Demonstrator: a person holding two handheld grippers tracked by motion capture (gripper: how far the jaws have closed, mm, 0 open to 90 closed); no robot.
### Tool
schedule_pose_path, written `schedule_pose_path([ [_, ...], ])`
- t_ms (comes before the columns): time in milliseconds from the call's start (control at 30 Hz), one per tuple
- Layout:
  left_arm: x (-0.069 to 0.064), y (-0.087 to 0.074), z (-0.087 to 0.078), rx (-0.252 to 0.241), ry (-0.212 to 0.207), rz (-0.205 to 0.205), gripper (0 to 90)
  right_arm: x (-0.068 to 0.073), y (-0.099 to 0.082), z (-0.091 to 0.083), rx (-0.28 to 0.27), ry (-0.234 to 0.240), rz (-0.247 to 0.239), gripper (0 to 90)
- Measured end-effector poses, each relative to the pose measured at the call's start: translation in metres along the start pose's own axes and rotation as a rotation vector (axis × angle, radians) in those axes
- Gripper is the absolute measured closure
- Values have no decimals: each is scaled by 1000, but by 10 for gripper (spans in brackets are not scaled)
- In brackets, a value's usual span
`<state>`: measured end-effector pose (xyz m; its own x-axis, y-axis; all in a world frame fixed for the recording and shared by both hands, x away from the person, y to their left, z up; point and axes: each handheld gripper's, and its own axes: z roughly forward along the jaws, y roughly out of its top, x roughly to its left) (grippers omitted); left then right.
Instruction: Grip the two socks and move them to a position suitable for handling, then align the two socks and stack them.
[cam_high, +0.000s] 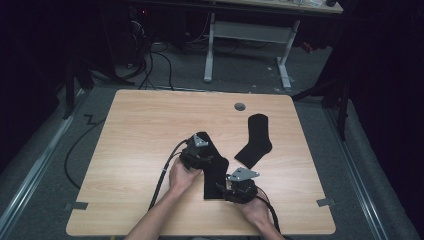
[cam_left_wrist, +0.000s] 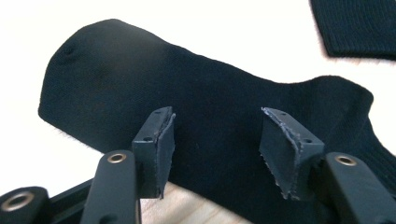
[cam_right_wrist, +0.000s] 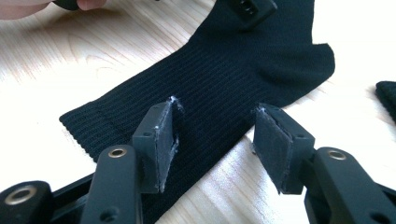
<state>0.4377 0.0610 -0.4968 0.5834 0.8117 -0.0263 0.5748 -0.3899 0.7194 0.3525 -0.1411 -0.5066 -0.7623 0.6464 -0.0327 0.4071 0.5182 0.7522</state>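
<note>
A black sock (cam_high: 216, 172) lies flat on the wooden table (cam_high: 145, 130) near the front edge. My left gripper (cam_high: 206, 156) hovers over its foot part (cam_left_wrist: 154, 74), jaws open, pads (cam_left_wrist: 162, 149) clear of the fabric. Over the ribbed leg and cuff (cam_right_wrist: 140, 112) is my right gripper (cam_high: 223, 188), also open, with nothing pinched between its pads (cam_right_wrist: 273, 149). From the right gripper view the left gripper (cam_right_wrist: 250, 9) sits farther up the same sock. A second black sock (cam_high: 255, 140) lies flat to the right, apart from both grippers.
The second sock's edge appears in the gripper views (cam_left_wrist: 359, 28) (cam_right_wrist: 387, 98). A round cable hole (cam_high: 240, 106) sits near the table's far edge. Behind the table stands a white-legged desk (cam_high: 250, 30), with cables (cam_high: 160, 60) on the floor. Bare wood lies left.
</note>
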Motion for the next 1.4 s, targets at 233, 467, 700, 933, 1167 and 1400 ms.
schedule_pose_path([
  [233, 0, -1, -4, -25, -13, -2, 415, -11, -2, -5, -32, 13, 69, 471],
  [467, 1, -5, -13, -54, -4, -1, 416, -20, -4, -10, -42, 7, 123, 499],
  [700, 10, -9, -23, -74, 13, -25, 418, -27, -5, -13, -6, -11, 127, 534],
  [933, 15, -15, -36, -107, 23, -41, 418, -32, -5, -17, -27, -10, 133, 530],
  [1167, 21, -32, -52, -105, 52, -58, 417, -44, -5, -22, -41, -30, 175, 497],
  [1400, 26, -41, -59, -94, 71, -57, 415, -55, -8, -26, -14, -28, 206, 483],
])
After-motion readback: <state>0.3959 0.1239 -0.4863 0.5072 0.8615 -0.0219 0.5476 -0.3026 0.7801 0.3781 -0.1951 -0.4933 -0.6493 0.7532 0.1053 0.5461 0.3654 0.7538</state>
